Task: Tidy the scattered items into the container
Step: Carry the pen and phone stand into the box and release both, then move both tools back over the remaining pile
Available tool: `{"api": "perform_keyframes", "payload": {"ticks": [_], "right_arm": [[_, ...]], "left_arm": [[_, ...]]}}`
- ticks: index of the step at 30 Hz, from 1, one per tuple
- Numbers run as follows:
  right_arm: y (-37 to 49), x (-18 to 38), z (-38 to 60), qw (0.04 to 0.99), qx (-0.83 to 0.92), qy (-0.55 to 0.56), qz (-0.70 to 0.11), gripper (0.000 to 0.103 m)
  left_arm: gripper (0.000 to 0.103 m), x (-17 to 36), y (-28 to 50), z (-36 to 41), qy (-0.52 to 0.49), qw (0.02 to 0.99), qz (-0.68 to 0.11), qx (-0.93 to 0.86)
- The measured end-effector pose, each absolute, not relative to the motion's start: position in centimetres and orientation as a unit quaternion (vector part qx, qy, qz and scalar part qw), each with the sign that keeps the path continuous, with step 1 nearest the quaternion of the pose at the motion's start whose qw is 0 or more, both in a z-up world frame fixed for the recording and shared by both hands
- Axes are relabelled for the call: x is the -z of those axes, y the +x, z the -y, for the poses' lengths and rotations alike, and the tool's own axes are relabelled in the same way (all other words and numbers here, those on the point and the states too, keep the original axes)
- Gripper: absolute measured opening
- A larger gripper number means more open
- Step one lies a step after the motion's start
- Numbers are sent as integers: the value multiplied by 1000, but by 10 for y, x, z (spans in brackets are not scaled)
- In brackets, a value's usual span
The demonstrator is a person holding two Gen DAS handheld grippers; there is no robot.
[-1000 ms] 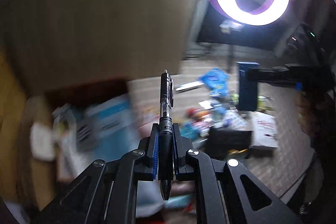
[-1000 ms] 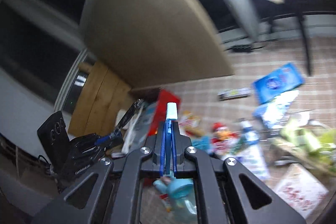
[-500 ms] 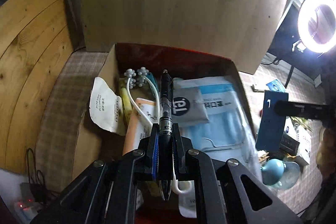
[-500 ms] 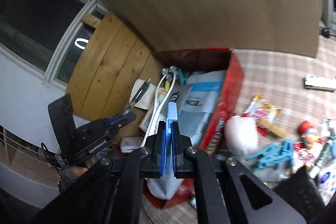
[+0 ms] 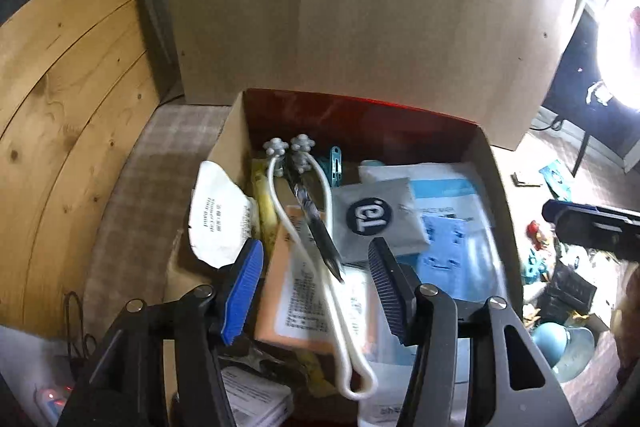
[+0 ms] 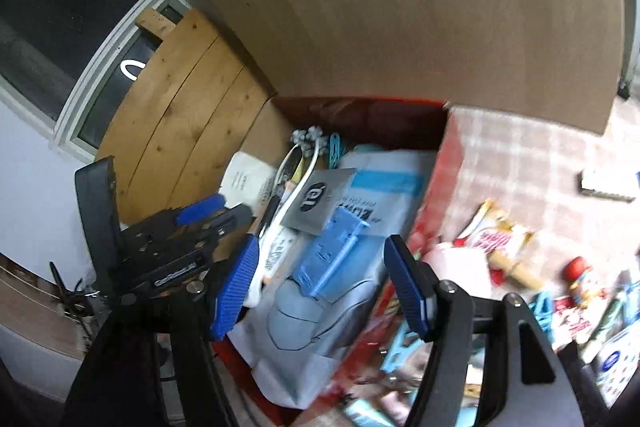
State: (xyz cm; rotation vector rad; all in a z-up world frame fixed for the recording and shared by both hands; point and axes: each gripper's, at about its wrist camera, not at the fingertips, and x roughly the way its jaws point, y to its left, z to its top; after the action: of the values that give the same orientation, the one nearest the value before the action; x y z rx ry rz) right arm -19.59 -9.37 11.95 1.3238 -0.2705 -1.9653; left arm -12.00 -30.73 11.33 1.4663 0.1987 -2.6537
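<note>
The open red cardboard box (image 5: pixel 360 121) lies under both grippers and holds mask packs, a grey sachet and a white massager (image 5: pixel 332 307). My left gripper (image 5: pixel 316 287) hangs over it with its jaws opening. The black pen (image 5: pixel 316 227) is loose below them, blurred, slanting across the massager. My right gripper (image 6: pixel 322 283) also has its jaws opening, with the blue clip (image 6: pixel 332 255) free of them on the light-blue mask pack (image 6: pixel 320 311). The clip (image 5: pixel 444 247) shows in the left wrist view too. The left gripper (image 6: pixel 208 213) is visible in the right wrist view.
The box's tall brown flap (image 5: pixel 360 7) stands upright behind it. A wooden board (image 5: pixel 60 107) leans at the left. On the checked cloth to the right lie a snack packet (image 6: pixel 496 235), a small figurine (image 6: pixel 580 275), blue pegs (image 6: pixel 542 307) and other clutter. A ring light (image 5: pixel 624 47) glares.
Both grippers swung over the box and held still, then opened. The pen left the left jaws and the blue clip left the right jaws; both now lie in the box.
</note>
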Motion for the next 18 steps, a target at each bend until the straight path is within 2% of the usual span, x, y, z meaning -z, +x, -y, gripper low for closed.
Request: {"api": "perform_keyframes", "payload": {"ticks": [10,18], "right_arm": [[-184,-126,31,311,800,499,118,64],[-155,-133,-53,268,840,465,80,64]], "left_arm": [[53,-124,-108,252,473,-2,-44,880],[53,-134,-114,180,479,-82,-10,874]]}}
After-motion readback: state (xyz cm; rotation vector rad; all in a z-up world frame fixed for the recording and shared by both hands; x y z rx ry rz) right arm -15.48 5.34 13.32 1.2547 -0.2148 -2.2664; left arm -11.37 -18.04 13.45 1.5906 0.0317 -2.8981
